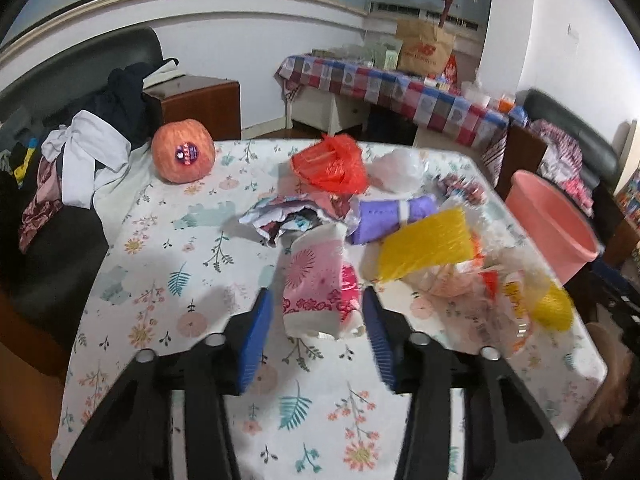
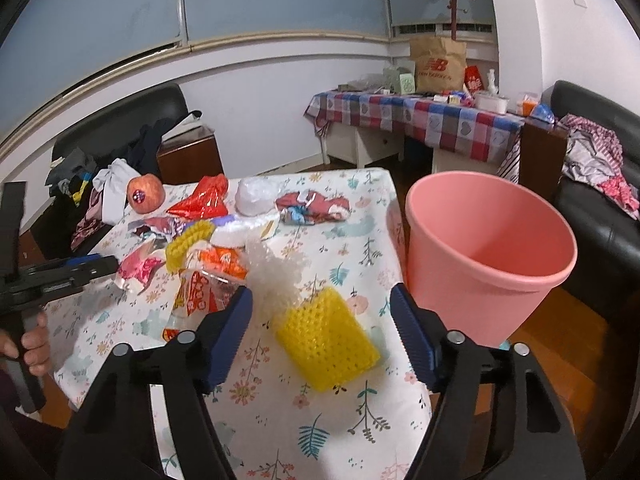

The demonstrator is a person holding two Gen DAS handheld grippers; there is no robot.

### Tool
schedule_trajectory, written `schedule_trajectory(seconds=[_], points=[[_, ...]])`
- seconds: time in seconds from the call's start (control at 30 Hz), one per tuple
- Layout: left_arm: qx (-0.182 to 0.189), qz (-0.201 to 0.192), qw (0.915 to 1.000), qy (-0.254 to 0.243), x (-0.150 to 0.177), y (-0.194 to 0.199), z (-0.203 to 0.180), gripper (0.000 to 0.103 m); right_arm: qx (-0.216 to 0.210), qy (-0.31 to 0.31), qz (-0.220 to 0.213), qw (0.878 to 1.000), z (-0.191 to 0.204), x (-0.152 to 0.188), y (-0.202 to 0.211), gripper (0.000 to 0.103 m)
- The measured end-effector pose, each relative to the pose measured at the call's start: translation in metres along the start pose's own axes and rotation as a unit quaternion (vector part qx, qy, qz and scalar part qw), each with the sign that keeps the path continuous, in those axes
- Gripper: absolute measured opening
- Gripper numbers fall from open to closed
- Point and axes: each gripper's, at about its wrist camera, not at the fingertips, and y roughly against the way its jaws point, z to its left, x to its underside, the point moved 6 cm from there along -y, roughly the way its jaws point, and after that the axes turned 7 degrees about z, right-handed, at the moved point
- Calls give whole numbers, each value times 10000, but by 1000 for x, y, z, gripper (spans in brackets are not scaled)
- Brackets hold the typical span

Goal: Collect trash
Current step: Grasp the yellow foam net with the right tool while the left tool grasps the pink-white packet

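Note:
Trash lies heaped on a floral table (image 1: 168, 264). My left gripper (image 1: 318, 312) is open, its blue pads on either side of a crushed pink paper cup (image 1: 316, 280); whether they touch it I cannot tell. My right gripper (image 2: 322, 312) is open around a yellow foam net (image 2: 326, 338), close to the table's right edge. A pink bin (image 2: 492, 248) stands just right of the table; it also shows in the left wrist view (image 1: 548, 224). Other trash: a red plastic bag (image 1: 332, 164), a purple roll (image 1: 394, 216), another yellow net (image 1: 424, 246), snack wrappers (image 2: 200, 292).
An apple in a foam sleeve (image 1: 183, 156) sits at the table's far left. Clothes (image 1: 88, 160) pile on a black sofa beside it. A checked-cloth table (image 2: 416, 116) with a paper bag stands at the back. Another sofa (image 2: 600, 184) is behind the bin.

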Motion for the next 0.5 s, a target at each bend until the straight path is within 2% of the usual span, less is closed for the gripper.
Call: schedule_trajectory(seconds=[0.03, 0.1, 0.13, 0.2, 0.37, 0.5], points=[[-51, 58, 10000, -4, 0, -6, 1, 35, -46, 12, 49, 10000, 0, 2, -2, 69], [-131, 227, 9996, 44, 2, -17, 5, 23, -98, 52, 132, 9999, 1, 4, -6, 69], [-120, 247, 9996, 86, 4, -18, 7, 23, -122, 69, 171, 9998, 1, 6, -7, 69], [-81, 217, 9996, 131, 4, -18, 9, 16, -161, 92, 245, 9995, 0, 6, -11, 69], [-59, 186, 9997, 146, 2, -8, 11, 15, -219, 18, 417, 9989, -10, 6, -19, 69], [163, 95, 9995, 260, -1, 10, 12, 15, -288, -36, 689, 9972, -23, 11, -27, 56]])
